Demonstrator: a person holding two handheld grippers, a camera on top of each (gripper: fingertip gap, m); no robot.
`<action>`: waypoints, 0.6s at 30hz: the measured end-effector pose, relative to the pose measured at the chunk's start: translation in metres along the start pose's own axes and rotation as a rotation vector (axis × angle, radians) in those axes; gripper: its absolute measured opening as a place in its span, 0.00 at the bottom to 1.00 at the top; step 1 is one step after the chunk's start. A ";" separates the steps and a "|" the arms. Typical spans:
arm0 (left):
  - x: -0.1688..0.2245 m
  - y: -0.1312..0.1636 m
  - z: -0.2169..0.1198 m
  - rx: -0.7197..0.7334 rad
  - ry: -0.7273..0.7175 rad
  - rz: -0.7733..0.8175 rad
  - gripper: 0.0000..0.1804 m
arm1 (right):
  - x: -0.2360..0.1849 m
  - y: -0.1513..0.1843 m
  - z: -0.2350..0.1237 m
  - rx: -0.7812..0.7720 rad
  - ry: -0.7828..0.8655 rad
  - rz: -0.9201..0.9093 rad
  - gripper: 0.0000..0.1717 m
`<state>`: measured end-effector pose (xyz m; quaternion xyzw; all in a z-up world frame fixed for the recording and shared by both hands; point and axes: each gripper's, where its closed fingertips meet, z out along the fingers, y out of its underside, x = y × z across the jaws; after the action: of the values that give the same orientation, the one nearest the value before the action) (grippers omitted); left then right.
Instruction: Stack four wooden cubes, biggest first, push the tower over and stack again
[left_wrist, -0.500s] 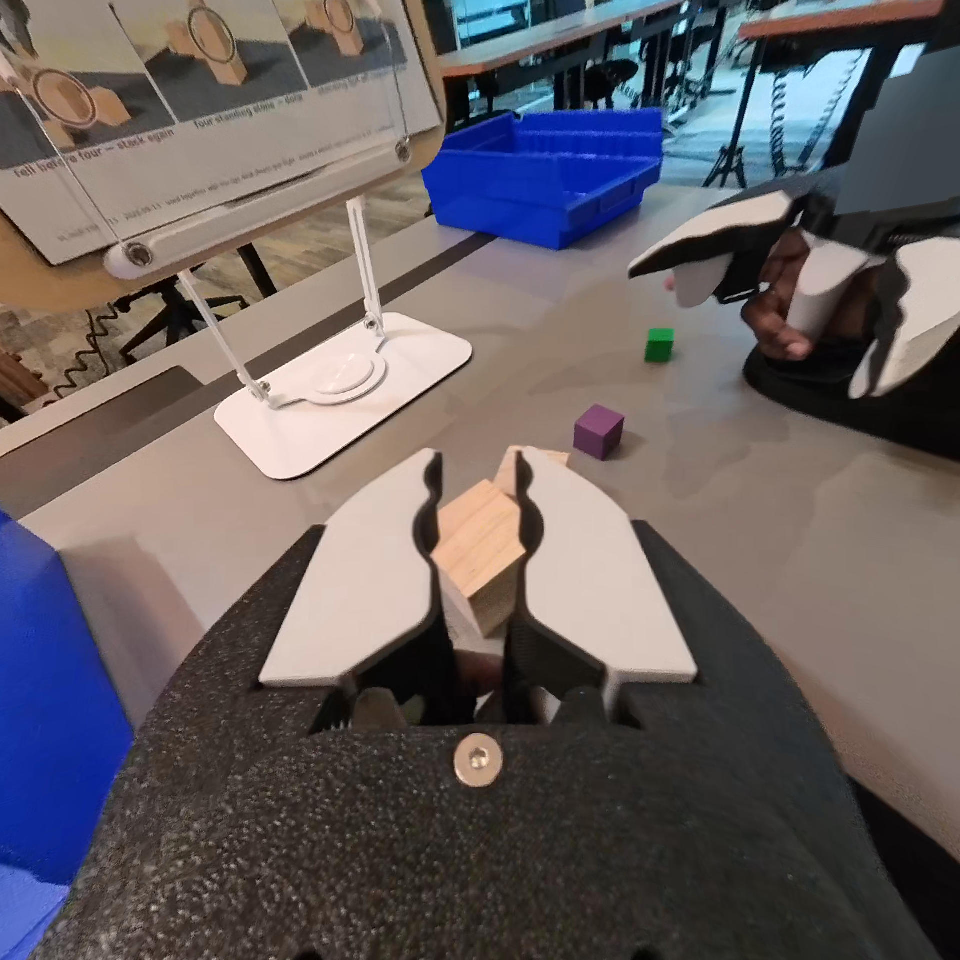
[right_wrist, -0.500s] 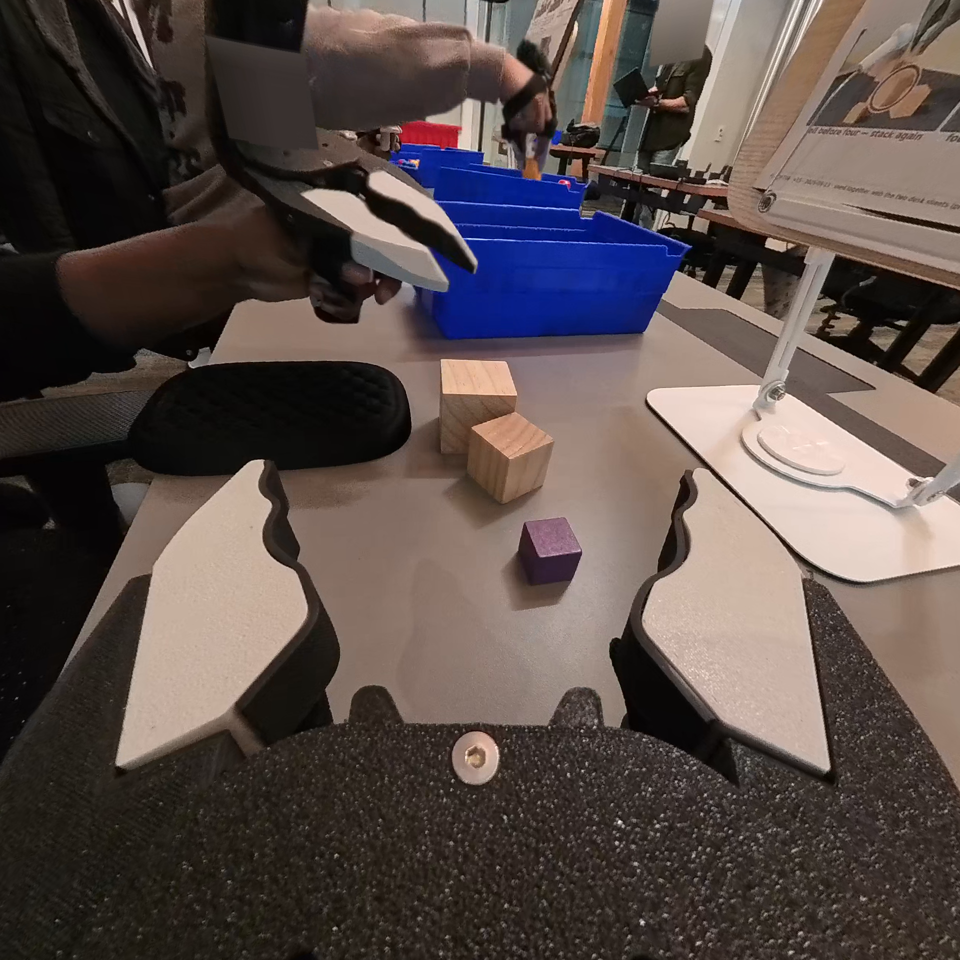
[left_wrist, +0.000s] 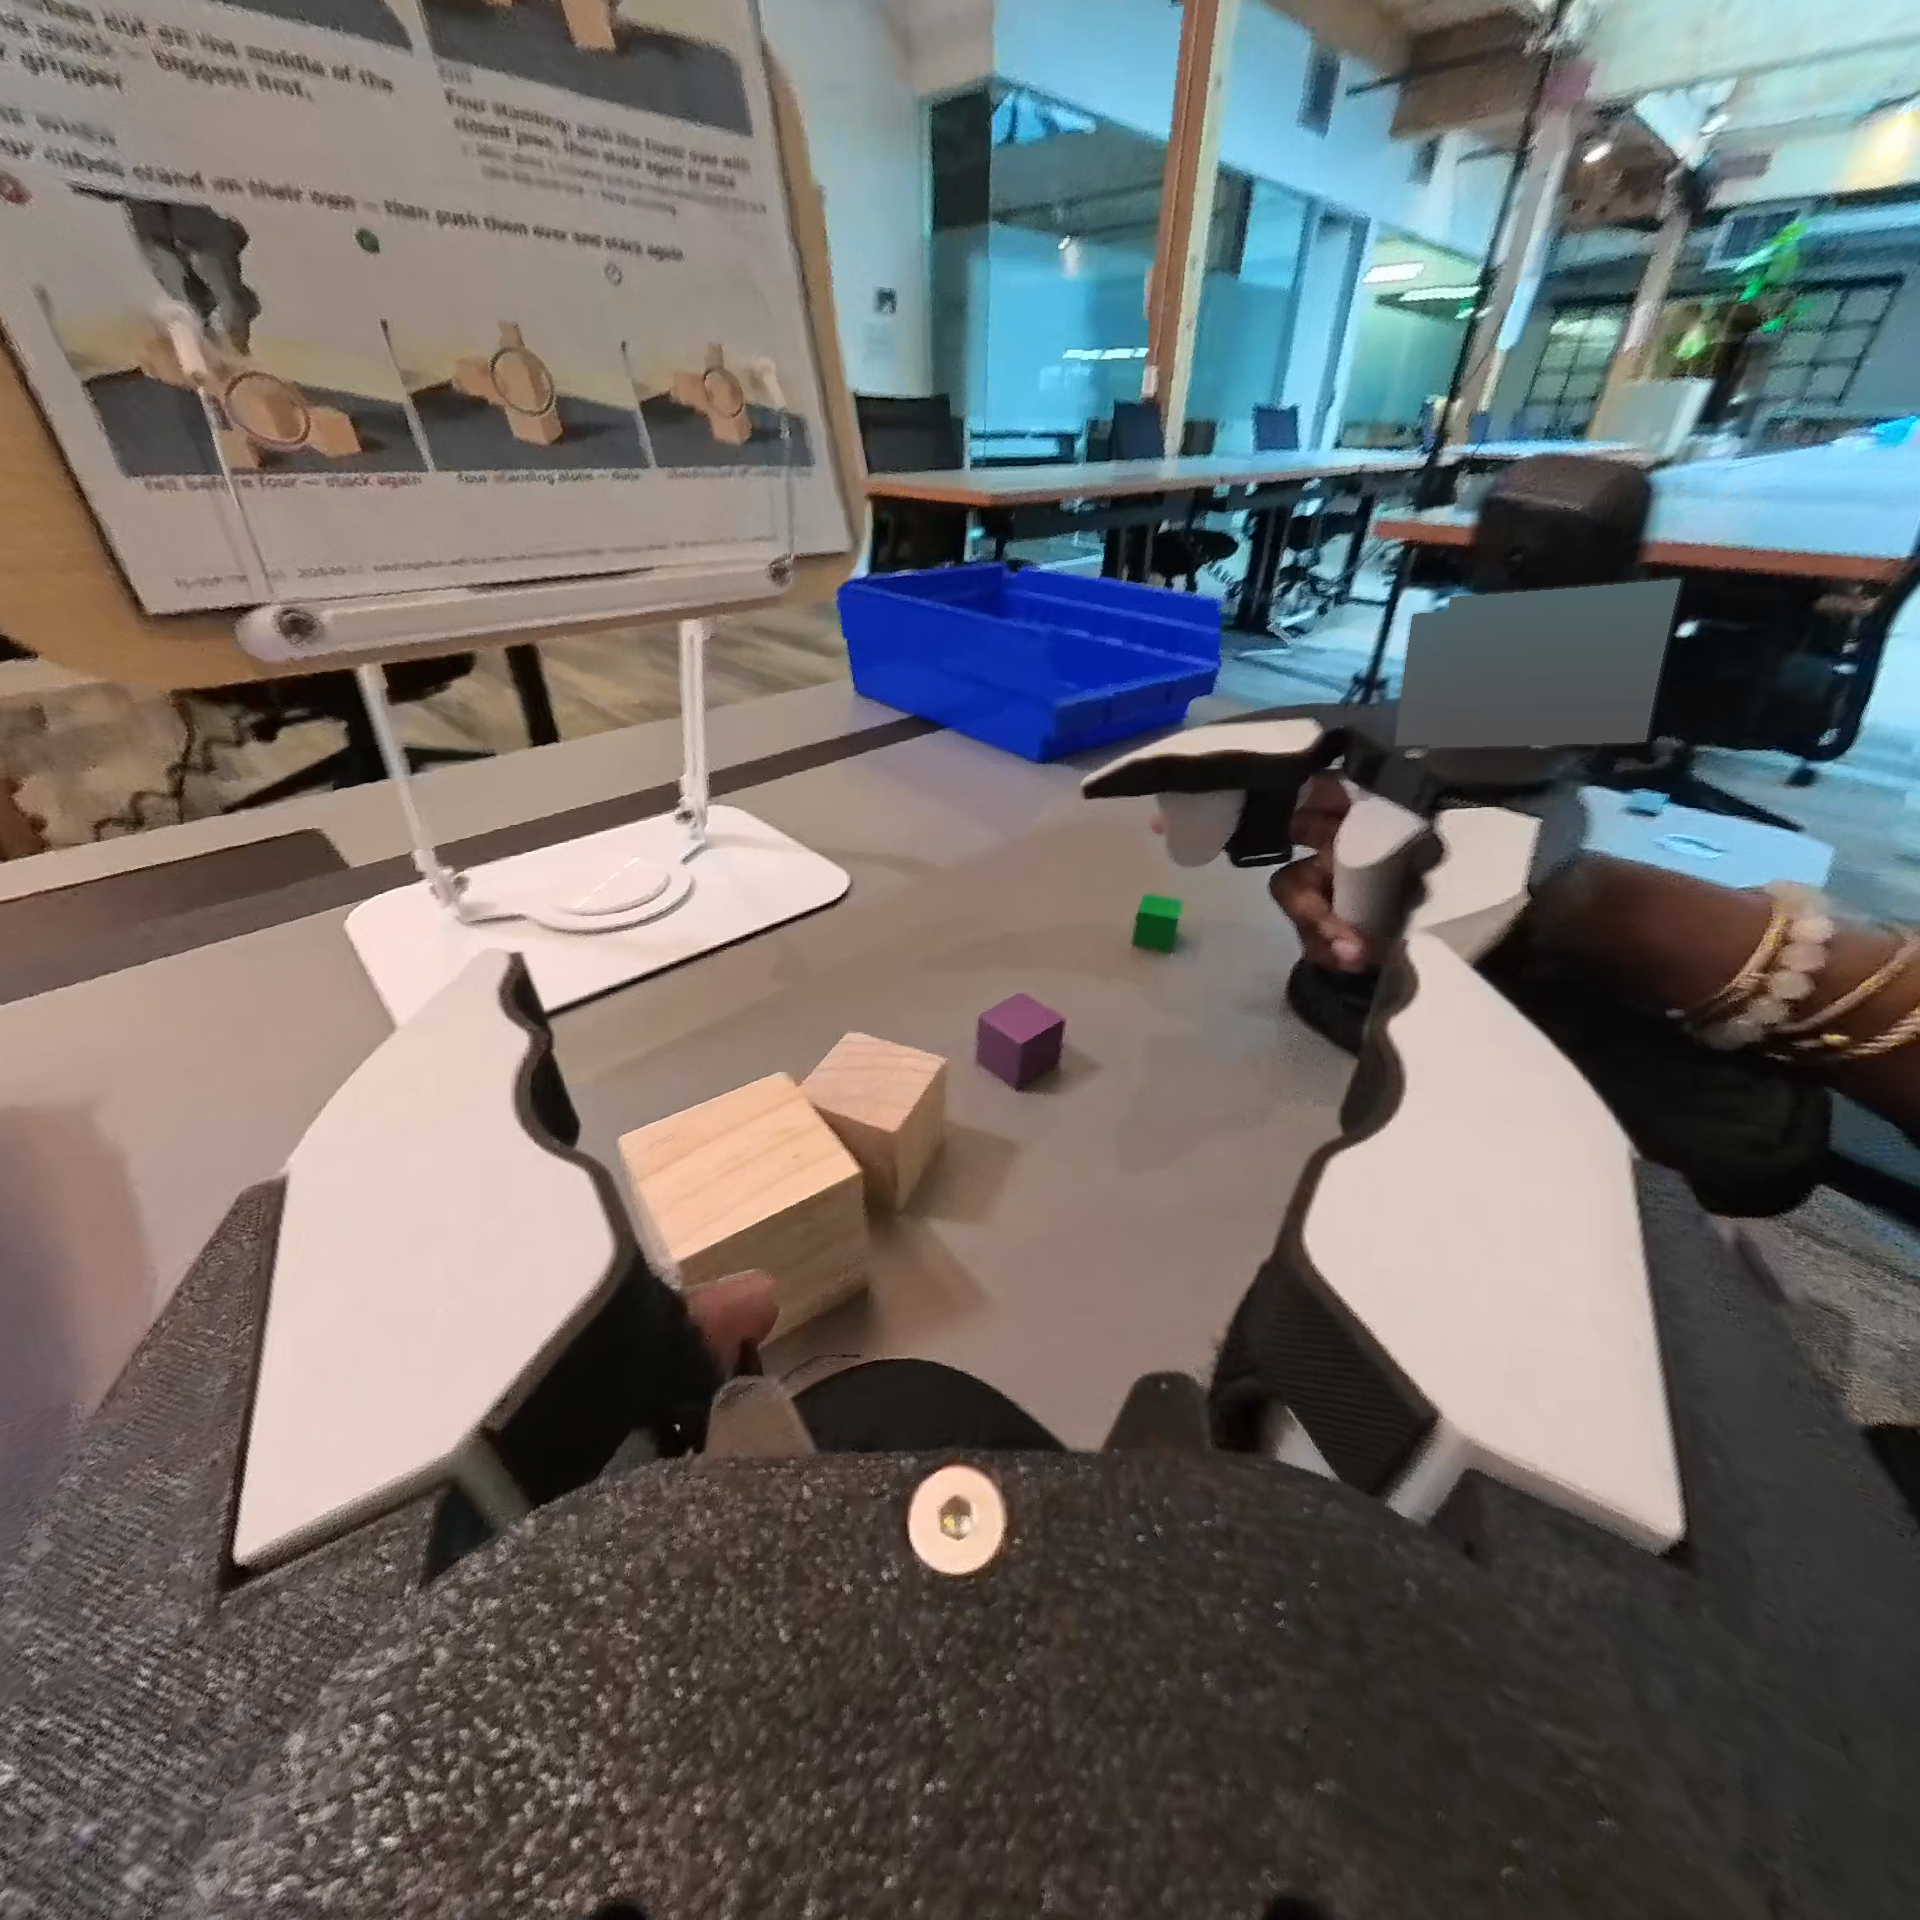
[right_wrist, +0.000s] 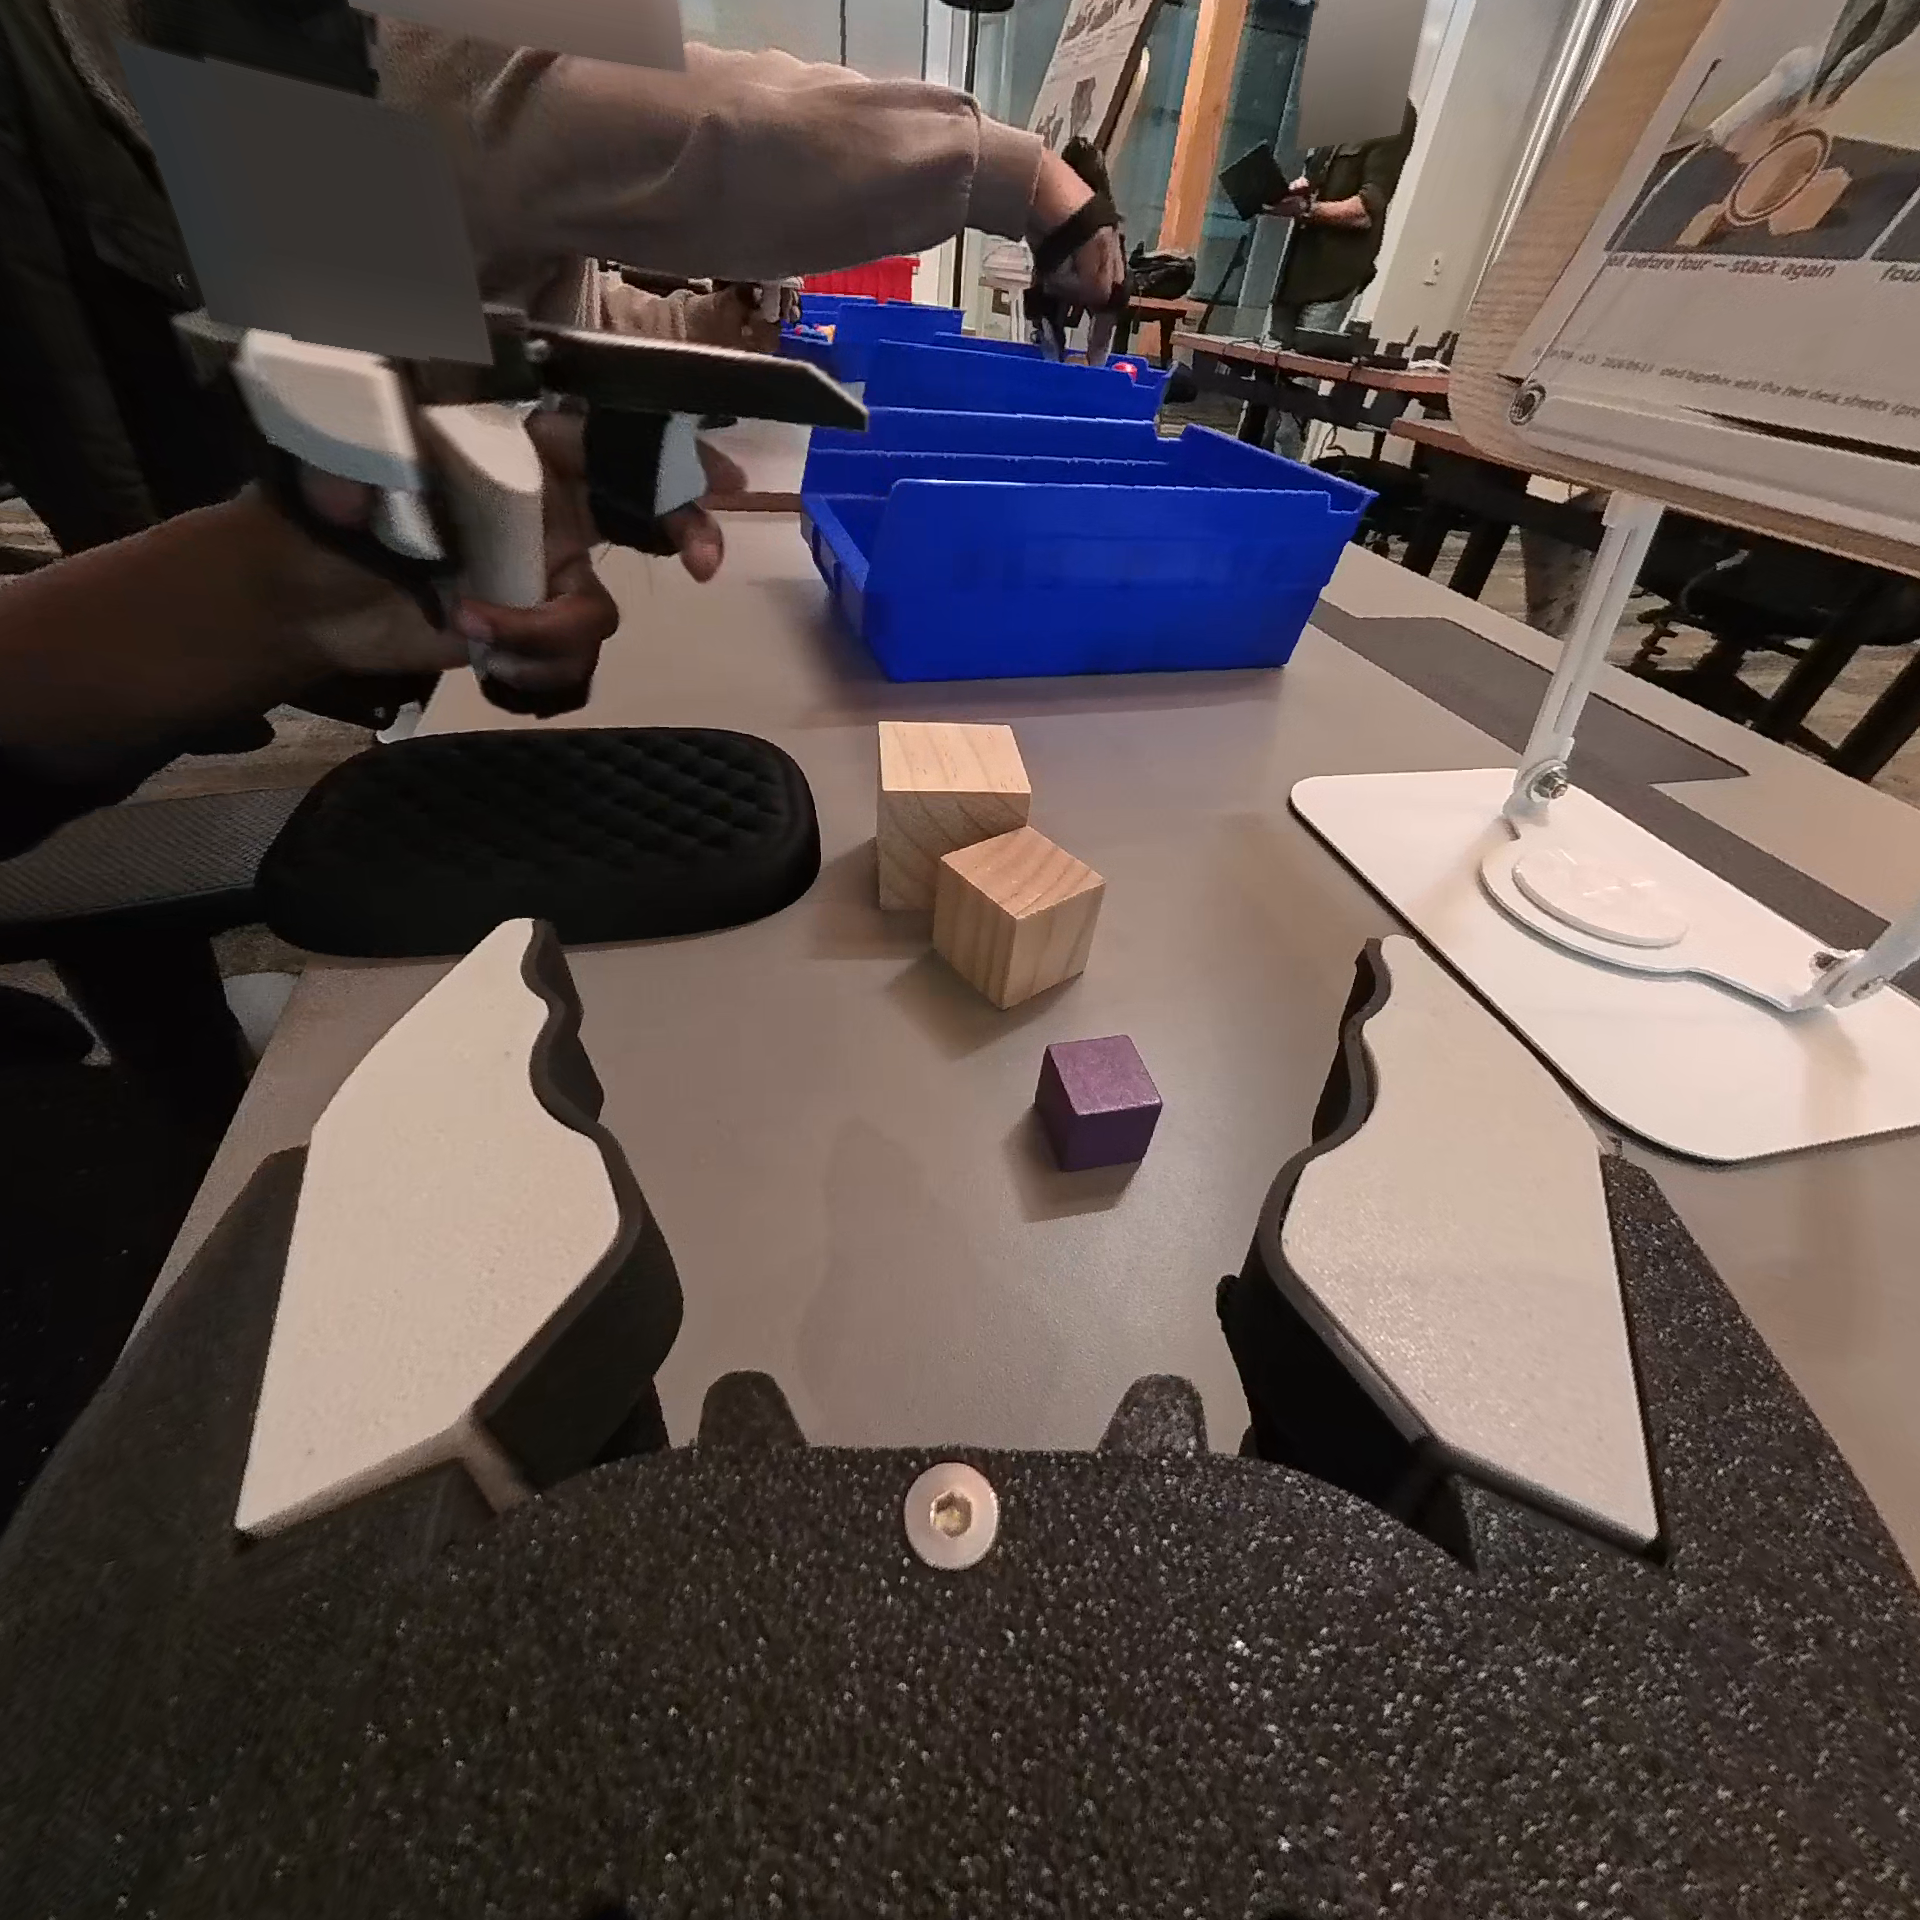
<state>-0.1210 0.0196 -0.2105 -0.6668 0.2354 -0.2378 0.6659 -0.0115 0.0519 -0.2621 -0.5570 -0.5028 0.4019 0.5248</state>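
My left gripper (left_wrist: 948, 961) is wide open and empty. It hangs above the grey table (left_wrist: 1143, 1195), back from the blocks, and shows side-on in a hand in the right wrist view (right_wrist: 727, 390). A large wooden cube (left_wrist: 748, 1195) and a smaller wooden cube (left_wrist: 883, 1112) lie touching on the table below it. A purple cube (left_wrist: 1020, 1039) and a green cube (left_wrist: 1156, 922) lie farther off. My right gripper (right_wrist: 954, 940) is wide open and empty, low over the table. The purple cube (right_wrist: 1096, 1101) lies between its fingers, untouched, with the smaller wooden cube (right_wrist: 1018, 914) and the large one (right_wrist: 951, 800) ahead. The right gripper (left_wrist: 1299, 821) also shows in the left wrist view.
A blue bin (right_wrist: 1081, 582) stands at the table's far side, with more bins behind it. A white stand base (right_wrist: 1558, 935) carries an instruction board (left_wrist: 416, 312). A black padded armrest (right_wrist: 540, 831) lies at the table's edge. People work at tables in the background.
My left gripper has opened from nearly shut to wide open and tilted upward. The cubes have not moved. My right gripper has stayed open and still.
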 end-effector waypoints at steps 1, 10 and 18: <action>0.007 0.000 -0.002 0.018 0.026 0.009 0.80 | 0.000 0.000 0.000 0.001 0.000 0.000 0.78; 0.040 0.017 -0.010 0.010 0.189 0.063 0.81 | 0.000 0.000 0.000 -0.003 -0.001 -0.002 0.78; 0.059 0.029 -0.016 -0.028 0.363 0.142 0.81 | 0.000 0.000 0.000 -0.003 -0.006 0.009 0.78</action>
<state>-0.0850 -0.0305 -0.2398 -0.6041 0.4014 -0.3033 0.6181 -0.0118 0.0524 -0.2624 -0.5588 -0.5023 0.4052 0.5207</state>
